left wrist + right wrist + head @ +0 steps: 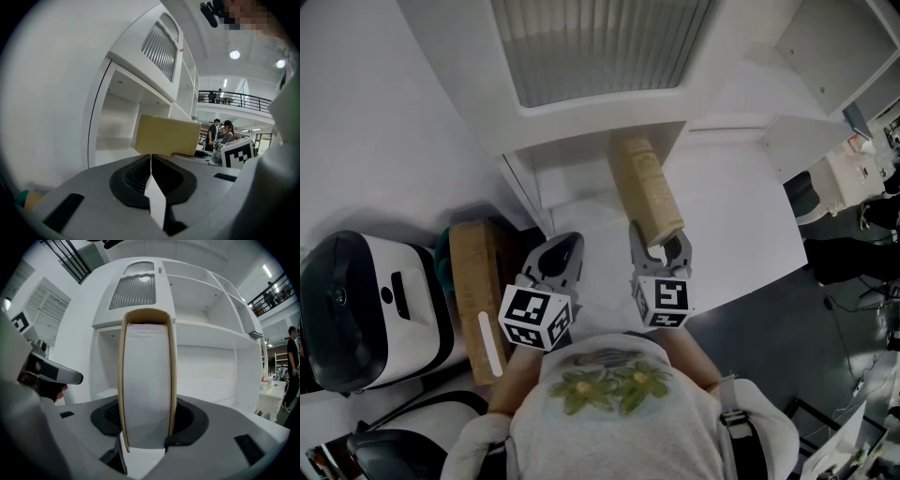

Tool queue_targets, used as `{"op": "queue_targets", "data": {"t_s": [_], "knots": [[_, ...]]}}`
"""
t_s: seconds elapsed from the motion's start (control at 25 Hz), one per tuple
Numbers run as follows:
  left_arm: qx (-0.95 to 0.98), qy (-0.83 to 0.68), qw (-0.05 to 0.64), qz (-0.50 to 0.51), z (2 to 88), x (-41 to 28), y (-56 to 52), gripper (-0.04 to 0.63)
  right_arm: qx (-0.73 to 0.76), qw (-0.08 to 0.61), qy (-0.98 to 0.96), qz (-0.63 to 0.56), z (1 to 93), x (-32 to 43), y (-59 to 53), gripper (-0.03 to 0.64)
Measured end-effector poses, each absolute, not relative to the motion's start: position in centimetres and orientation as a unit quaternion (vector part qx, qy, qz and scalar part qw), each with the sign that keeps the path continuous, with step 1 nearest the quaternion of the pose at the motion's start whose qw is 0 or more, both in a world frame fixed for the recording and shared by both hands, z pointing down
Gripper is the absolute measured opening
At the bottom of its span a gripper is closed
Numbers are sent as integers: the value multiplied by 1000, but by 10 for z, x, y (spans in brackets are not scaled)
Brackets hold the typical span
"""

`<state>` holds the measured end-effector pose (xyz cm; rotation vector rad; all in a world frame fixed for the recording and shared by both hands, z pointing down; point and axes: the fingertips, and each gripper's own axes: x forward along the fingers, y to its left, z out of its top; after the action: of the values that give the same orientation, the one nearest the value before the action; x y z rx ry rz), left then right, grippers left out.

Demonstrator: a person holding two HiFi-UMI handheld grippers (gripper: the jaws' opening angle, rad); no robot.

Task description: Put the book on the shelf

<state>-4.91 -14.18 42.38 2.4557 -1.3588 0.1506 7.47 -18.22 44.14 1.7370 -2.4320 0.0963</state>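
A tan hardcover book (pixel 645 187) is held upright by its lower end in my right gripper (pixel 659 247), spine up, pointing toward the low opening of the white shelf unit (pixel 609 141). In the right gripper view the book (pixel 146 380) fills the middle, white page edge facing me, both jaws pressed on its covers. My left gripper (pixel 558 258) hangs beside it to the left, shut with nothing between its fingers. From the left gripper view the book (pixel 166 136) shows as a tan slab ahead, in front of the shelf opening (pixel 117 126).
A second tan book (pixel 478 291) lies on the surface at left, next to a black and white case (pixel 370 309). The white shelf unit has a ribbed glass door (pixel 600 42) above the opening. People stand in the far background (pixel 220 133).
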Motion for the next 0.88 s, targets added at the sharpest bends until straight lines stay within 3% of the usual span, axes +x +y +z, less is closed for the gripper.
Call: {"op": "queue_targets", "data": {"t_s": [0.88], "knots": [[862,-472,176,54,430,-49,-150,34,576,81,-813,39,445,67,-195,241]]}}
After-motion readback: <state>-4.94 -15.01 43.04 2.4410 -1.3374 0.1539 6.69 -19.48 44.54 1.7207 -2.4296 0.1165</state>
